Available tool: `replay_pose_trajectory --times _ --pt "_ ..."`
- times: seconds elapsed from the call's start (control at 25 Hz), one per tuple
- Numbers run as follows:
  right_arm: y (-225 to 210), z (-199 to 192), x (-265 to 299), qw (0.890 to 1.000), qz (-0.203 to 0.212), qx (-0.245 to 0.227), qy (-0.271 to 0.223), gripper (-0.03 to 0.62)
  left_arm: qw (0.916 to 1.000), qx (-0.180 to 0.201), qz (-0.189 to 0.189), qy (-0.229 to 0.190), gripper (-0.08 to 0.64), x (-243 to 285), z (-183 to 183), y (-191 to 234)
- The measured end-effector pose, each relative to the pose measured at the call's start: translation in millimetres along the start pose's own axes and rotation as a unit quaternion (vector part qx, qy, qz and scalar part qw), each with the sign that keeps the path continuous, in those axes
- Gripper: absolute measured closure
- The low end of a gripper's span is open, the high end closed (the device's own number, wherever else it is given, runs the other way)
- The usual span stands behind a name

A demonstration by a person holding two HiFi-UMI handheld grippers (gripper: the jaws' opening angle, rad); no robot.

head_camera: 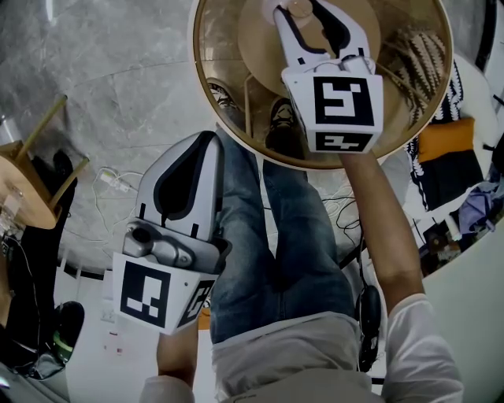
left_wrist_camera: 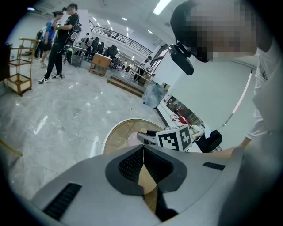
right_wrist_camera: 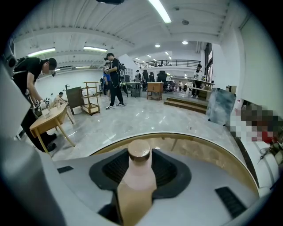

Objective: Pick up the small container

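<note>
The small container is a pale bottle (right_wrist_camera: 136, 181) with a tan cap (right_wrist_camera: 139, 150), standing on a round glass table with a wooden rim (head_camera: 236, 135). My right gripper (head_camera: 302, 8) reaches over the table from the near side. Its jaws are open wide, one either side of the bottle (head_camera: 301, 9), whose neck shows gaps to both pads. My left gripper (head_camera: 209, 138) hangs low at the left, off the table and over the floor, shut with nothing in it. In the left gripper view the right gripper's marker cube (left_wrist_camera: 179, 137) sits over the table (left_wrist_camera: 111, 132).
A striped folded cloth (head_camera: 425, 55) lies on the table's right side. Legs in jeans (head_camera: 291, 252) and shoes show below the glass. Cables (head_camera: 118, 183) trail on the marble floor. A small wooden table (head_camera: 24, 189) stands at the left. People (right_wrist_camera: 114, 79) stand far off.
</note>
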State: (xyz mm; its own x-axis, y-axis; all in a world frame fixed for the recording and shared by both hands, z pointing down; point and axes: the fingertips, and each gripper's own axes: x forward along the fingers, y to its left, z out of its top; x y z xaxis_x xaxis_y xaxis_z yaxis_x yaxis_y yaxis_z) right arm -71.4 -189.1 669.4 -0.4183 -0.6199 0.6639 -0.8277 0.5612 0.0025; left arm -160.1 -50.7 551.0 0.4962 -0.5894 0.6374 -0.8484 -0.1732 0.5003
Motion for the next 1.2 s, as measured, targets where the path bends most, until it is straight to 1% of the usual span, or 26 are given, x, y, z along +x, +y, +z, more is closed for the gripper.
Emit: replay_pose_trajectory --times 0.4,0.68,0.92,1.04,1.2 --pt "2 -1 1 1.000 -0.006 0.002 -0.006 0.423 1.0000 0.003 -0.004 0.000 0.541 -4 -4 -2" --pt "1 1 -2 1.000 -0.007 0.012 -0.012 0.439 1.0000 0.005 0.006 0.000 0.541 -12 -6 5" --pt "1 0 -2 1.000 -0.011 0.007 -0.016 0.443 1.0000 0.004 0.005 -0.001 0.541 -14 -5 7" --pt "3 -1 -1 1.000 -0.004 0.009 -0.014 0.443 1.0000 -0.003 -0.001 -0.001 0.541 -15 -3 8" --pt "6 -6 -2 1.000 0.007 0.006 -0.007 0.443 1.0000 -0.003 -0.001 -0.003 0.541 -16 -1 7"
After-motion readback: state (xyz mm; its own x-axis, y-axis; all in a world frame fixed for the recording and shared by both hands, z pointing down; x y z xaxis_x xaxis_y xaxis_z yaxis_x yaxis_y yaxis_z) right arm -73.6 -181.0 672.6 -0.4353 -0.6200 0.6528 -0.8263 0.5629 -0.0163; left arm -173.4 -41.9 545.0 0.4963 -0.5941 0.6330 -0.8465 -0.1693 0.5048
